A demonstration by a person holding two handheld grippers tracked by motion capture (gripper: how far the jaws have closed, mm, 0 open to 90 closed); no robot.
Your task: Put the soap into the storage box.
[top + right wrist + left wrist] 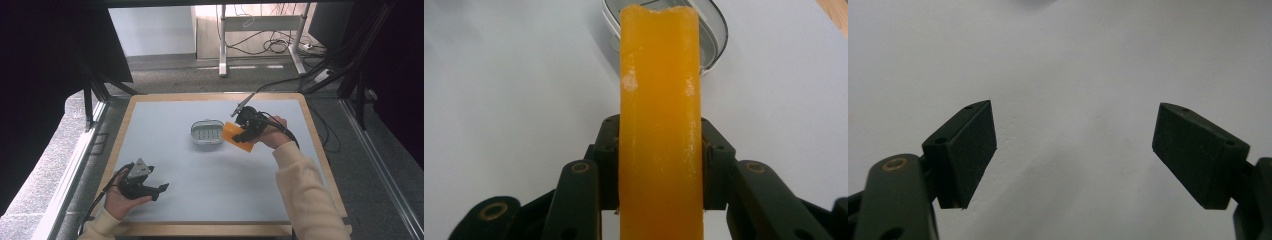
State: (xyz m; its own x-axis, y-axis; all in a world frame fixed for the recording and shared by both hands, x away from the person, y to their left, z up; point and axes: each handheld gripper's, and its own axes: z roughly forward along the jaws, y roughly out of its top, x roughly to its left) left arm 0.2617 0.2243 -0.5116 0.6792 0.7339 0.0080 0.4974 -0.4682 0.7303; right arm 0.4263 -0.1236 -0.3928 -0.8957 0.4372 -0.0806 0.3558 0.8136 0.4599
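My right gripper (243, 136) is shut on an orange bar (234, 135), a thick waxy slab held on edge just right of a small oval metal dish (207, 133). In the right gripper view the orange bar (659, 130) rises between the two black jaws, its far end over the dish (719, 35). My left gripper (159, 191) rests near the table's front left in a hand, its jaws apart. The left gripper view has both black pads (973, 150) wide apart over bare grey table with nothing between them.
The grey table top (200, 175) has a wooden rim (210, 229). Dark curtains stand at both sides. Beyond the far edge there are desk legs (222, 45) and cables (272, 45) on the floor.
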